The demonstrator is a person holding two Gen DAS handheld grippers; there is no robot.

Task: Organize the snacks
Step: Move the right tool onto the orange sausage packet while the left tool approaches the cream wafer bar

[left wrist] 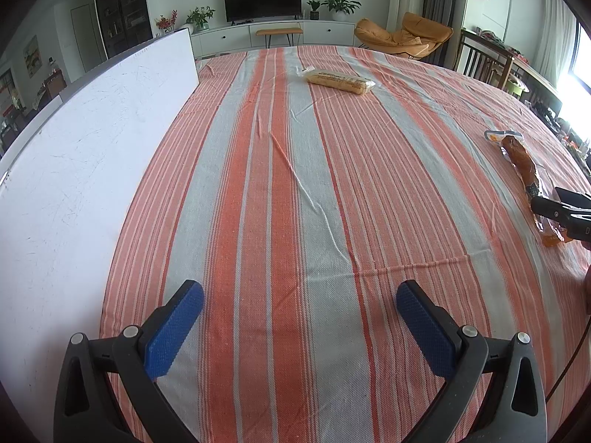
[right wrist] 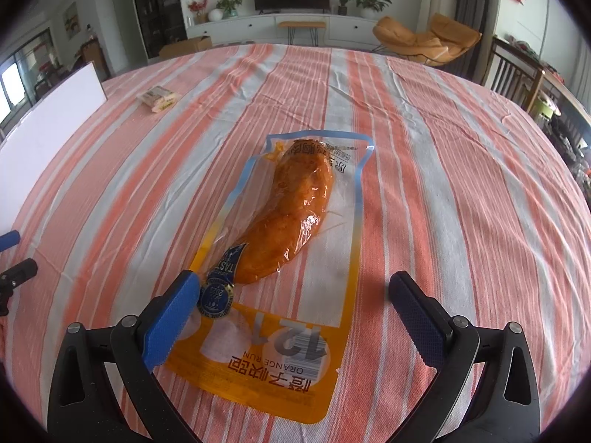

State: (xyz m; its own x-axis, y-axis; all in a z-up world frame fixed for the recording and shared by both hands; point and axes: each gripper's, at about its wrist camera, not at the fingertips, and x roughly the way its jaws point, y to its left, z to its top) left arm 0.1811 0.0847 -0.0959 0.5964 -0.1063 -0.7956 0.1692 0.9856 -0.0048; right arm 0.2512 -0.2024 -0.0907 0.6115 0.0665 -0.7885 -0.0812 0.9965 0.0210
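A vacuum-packed orange chicken leg snack [right wrist: 288,221] in a clear and orange pouch lies flat on the striped tablecloth. My right gripper [right wrist: 291,317] is open, low over the pouch's near end, its jaws straddling it. The same pouch shows at the far right of the left wrist view [left wrist: 524,162]. A yellow cracker pack [left wrist: 340,81] lies farther back; it also shows in the right wrist view [right wrist: 159,98]. My left gripper [left wrist: 299,328] is open and empty over bare cloth.
A large white board or box wall [left wrist: 85,155] stands along the table's left side, also in the right wrist view [right wrist: 48,125]. The orange-and-grey striped cloth [left wrist: 295,184] covers the table. Wooden chairs [left wrist: 484,59] stand at the far right edge.
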